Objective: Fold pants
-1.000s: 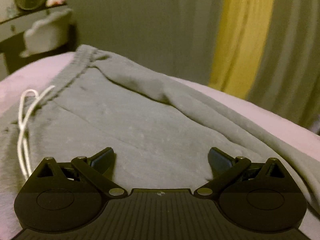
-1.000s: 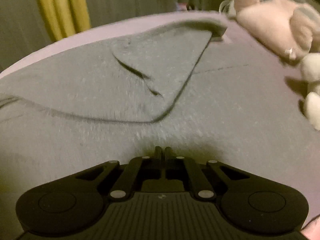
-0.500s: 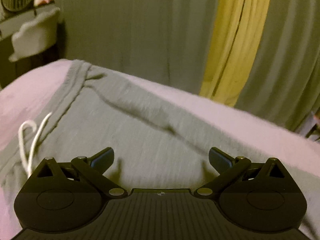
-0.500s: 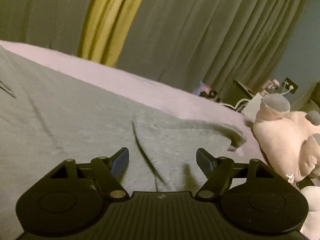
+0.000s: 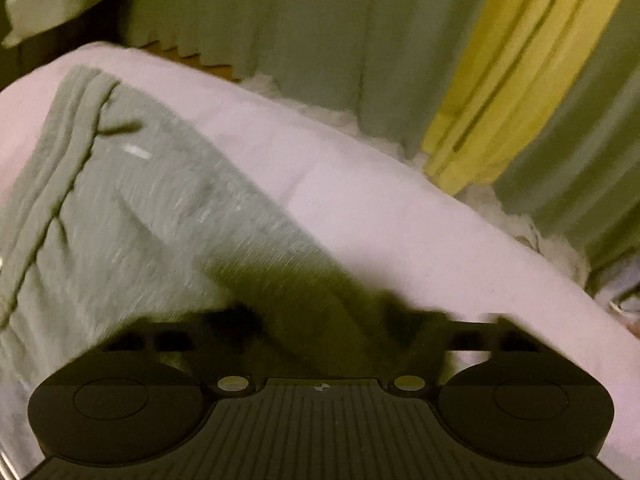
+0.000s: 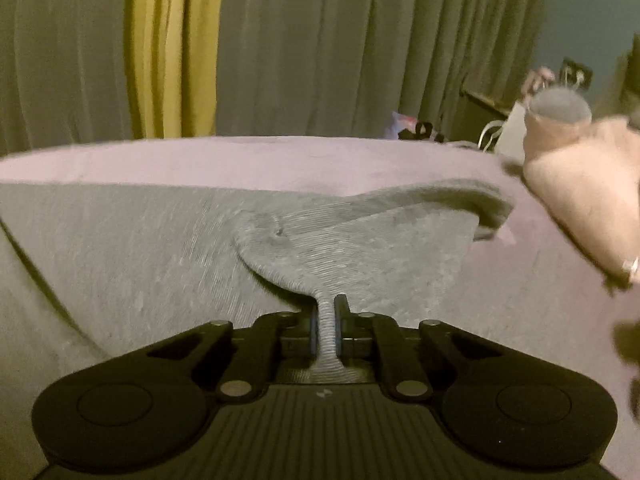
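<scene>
Grey sweatpants (image 5: 132, 208) lie spread on a pink bed sheet (image 5: 360, 200). In the left wrist view the ribbed waistband (image 5: 52, 152) runs along the left. The frame is blurred, and my left gripper (image 5: 320, 320) sits low over the pants' far edge in dark shadow; I cannot make out how its jaws stand. In the right wrist view my right gripper (image 6: 327, 324) is shut on a pinched fold of a pant leg (image 6: 360, 248), whose cuff (image 6: 480, 204) curls up at the right.
Grey and yellow curtains (image 6: 176, 52) hang behind the bed. A pink plush toy (image 6: 580, 184) lies on the sheet (image 6: 200, 160) at the right, close to the cuff. White fluffy material (image 5: 500, 208) lies beyond the bed's far edge.
My right gripper was open half a second ago and has now closed on the pant leg fabric. My left gripper has dropped lower and forward toward the pants' far edge; its view has blurred.
</scene>
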The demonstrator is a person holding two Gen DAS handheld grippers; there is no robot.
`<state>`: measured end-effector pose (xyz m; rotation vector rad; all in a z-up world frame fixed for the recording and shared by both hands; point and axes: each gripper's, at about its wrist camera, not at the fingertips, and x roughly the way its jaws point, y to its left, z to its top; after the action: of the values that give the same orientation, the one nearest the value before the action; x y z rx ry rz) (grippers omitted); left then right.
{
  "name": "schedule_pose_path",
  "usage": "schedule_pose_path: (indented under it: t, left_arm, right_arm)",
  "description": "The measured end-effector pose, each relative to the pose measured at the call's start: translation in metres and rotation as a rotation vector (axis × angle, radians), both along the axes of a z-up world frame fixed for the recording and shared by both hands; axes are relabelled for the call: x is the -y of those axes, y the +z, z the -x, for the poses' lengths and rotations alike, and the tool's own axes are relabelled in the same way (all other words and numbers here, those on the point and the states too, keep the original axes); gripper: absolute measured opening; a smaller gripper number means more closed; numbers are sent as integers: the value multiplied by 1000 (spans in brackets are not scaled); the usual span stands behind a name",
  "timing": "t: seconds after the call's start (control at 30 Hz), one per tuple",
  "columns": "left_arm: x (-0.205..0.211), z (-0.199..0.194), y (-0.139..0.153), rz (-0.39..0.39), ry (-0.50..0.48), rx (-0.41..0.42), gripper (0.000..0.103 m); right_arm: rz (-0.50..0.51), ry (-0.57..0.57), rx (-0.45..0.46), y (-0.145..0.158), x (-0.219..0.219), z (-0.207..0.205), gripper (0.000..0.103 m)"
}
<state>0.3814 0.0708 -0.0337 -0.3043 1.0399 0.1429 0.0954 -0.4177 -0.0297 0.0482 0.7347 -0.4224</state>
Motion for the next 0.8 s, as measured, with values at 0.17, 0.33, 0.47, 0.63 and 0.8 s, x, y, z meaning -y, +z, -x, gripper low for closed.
schedule_pose_path:
  t: [0.17, 0.33, 0.47, 0.63, 0.8]
  left_arm:
    - [-20, 25, 44, 105, -21, 79, 18]
    - [-57, 105, 112, 302, -41, 275, 16]
    - [-86, 209, 120, 461, -50, 356, 19]
    - [-87, 302, 44, 321, -46, 219, 35]
    - [-93, 322, -11, 330, 57, 62, 41]
  right_arm:
    - [-178, -61, 82, 26, 38, 0, 7]
    - [-361, -180, 326, 97, 94, 45, 6]
    - [-452, -289, 503, 138, 133, 127, 6]
    - [-406, -356, 386, 106, 141, 197, 6]
    - [-468, -473, 68, 17, 143, 204, 7]
